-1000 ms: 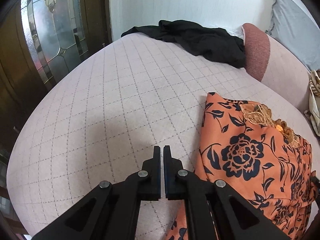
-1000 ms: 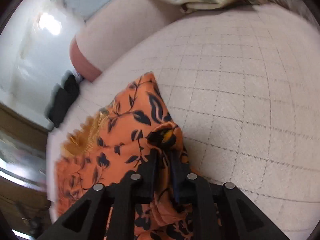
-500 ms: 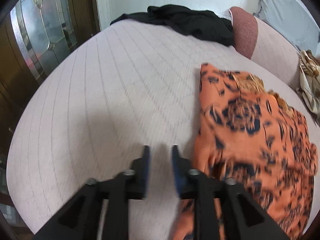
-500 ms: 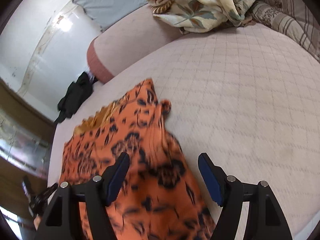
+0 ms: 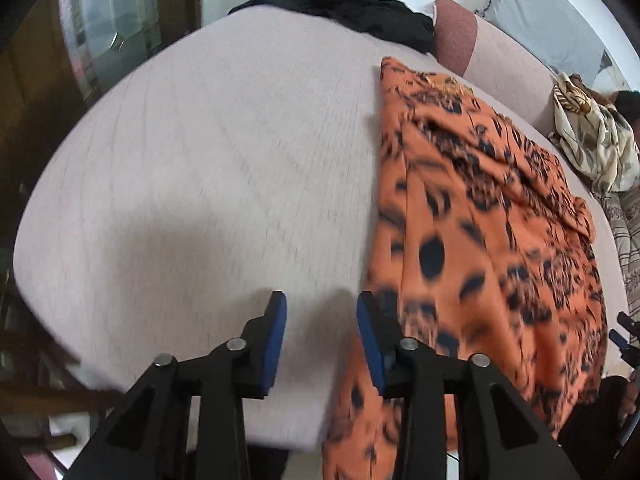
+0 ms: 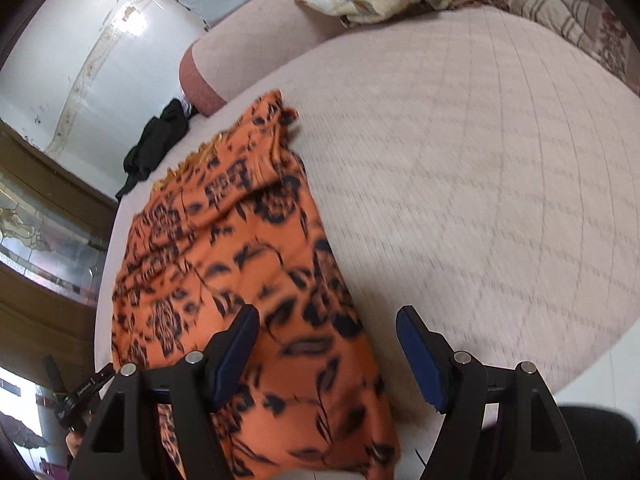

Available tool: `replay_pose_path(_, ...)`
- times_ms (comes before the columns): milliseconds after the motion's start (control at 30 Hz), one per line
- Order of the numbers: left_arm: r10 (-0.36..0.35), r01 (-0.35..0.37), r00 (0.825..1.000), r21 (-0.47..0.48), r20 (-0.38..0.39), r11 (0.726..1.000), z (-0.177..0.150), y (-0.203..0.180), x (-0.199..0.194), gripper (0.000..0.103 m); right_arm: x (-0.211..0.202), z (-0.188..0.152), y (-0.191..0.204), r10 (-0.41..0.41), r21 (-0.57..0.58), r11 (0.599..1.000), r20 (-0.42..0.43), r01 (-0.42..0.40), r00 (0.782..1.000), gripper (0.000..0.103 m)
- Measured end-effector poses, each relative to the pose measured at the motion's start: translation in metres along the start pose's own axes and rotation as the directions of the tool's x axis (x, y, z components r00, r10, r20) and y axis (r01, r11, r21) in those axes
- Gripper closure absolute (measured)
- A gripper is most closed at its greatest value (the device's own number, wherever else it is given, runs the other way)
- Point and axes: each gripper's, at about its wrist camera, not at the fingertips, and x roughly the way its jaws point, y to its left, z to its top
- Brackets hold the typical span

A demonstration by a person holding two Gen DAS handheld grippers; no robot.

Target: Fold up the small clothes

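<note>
An orange garment with a black floral print [image 5: 480, 240] lies spread on the pale quilted bed [image 5: 224, 184], running down the right half of the left wrist frame and the left half of the right wrist frame, its lower end draped over the bed's near edge. The left gripper [image 5: 320, 312] has just been opening — jaws slightly apart, nothing between them, just left of the cloth's edge. The right gripper [image 6: 326, 328] stands wide open, having released the fabric it hovers over. A black garment [image 5: 360, 12] lies at the top centre.

Left claw [image 5: 321, 312] and right claw [image 6: 327, 328] both just parted, angled downward, empty.
</note>
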Motion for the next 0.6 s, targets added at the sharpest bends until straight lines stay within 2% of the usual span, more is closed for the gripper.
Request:
replay_pose_path(67, -0.006, 0.006, 1.0, -0.018, -0.018, 1.0, -0.013, 0.002, -0.004, 0.097, -0.002, -0.007, -0.004, -0.001, -0.006, 1.0, -0.013, 0.001, 1.0, 0.029)
replay_pose_path(233, -0.002, 0.0, 0.999, -0.04, -0.041, 0.999, -0.037, -0.001, -0.009, 0.097, -0.011, -0.018, -0.014, 0.0, -0.017, 1.0, -0.04, -0.001, 0.999, 0.029)
replay_pose_path(300, 0.013, -0.016, 0.997, -0.04, -0.073, 0.999, -0.047, -0.005, -0.006, 0.096, -0.015, -0.022, -0.018, -0.006, -0.022, 1.0, -0.053, 0.005, 0.999, 0.029)
replay_pose_path(400, 0.002, -0.012, 0.992, -0.081, -0.123, 0.997, -0.055, -0.003, -0.001, 0.078, -0.021, -0.027, -0.027, -0.017, -0.022, 1.0, -0.073, 0.016, 0.997, 0.029)
replay_pose_path(433, 0.004, -0.016, 0.991, -0.09, -0.132, 0.996, -0.057, -0.003, -0.001, 0.064, -0.022, -0.029, -0.031, -0.019, -0.014, 1.0, -0.084, 0.018, 0.996, 0.029)
replay_pose_path(467, 0.008, -0.023, 0.989, -0.102, -0.147, 0.995, -0.058, -0.002, 0.0, 0.043, -0.023, -0.03, -0.034, -0.021, -0.006, 1.0, -0.095, 0.02, 0.995, 0.029)
replay_pose_path(500, 0.011, -0.029, 0.987, -0.111, -0.158, 0.993, -0.059, -0.002, 0.001, 0.036, -0.024, -0.032, -0.037, -0.022, 0.003, 1.0, -0.103, 0.022, 0.994, 0.029)
replay_pose_path(600, -0.033, 0.006, 0.983, -0.154, -0.179, 0.988, -0.063, 0.0, 0.003, 0.033, -0.026, -0.033, -0.044, -0.022, 0.019, 1.0, -0.114, 0.024, 0.993, 0.029)
